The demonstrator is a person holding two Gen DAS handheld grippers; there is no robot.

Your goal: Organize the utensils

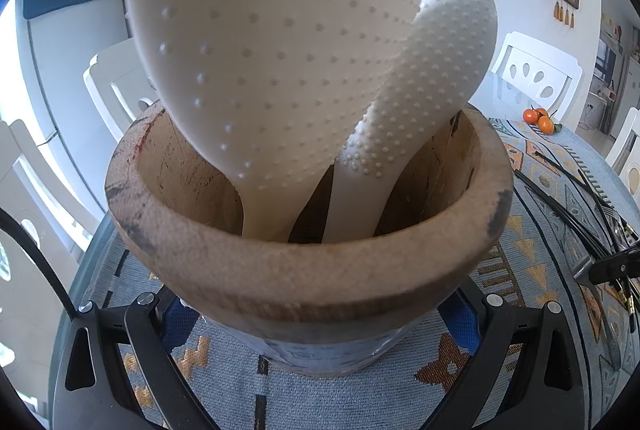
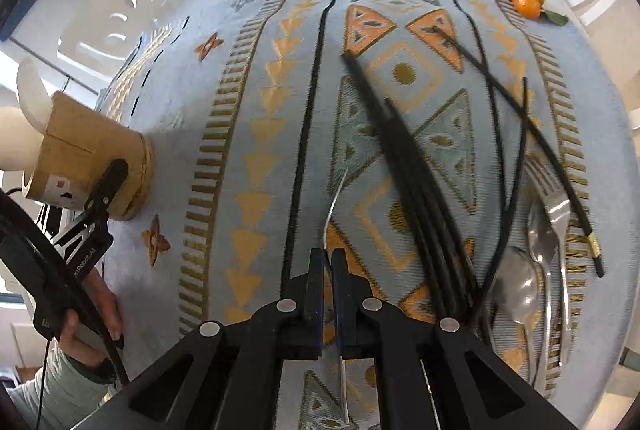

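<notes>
Steel, thin and pale: the right gripper [image 2: 328,262] had its jaws pinched almost together on a slim metal utensil [image 2: 335,198], probably a fork seen edge-on, above the patterned tabletop [image 2: 256,102]. Black chopsticks [image 2: 404,166] and spoons [image 2: 520,290] lay alongside. The left gripper [image 1: 320,314] clasped the wooden holder [image 1: 304,270], its fingers [image 2: 106,186] flat against the wall, white rice paddles [image 1: 280,50] standing inside.
</notes>
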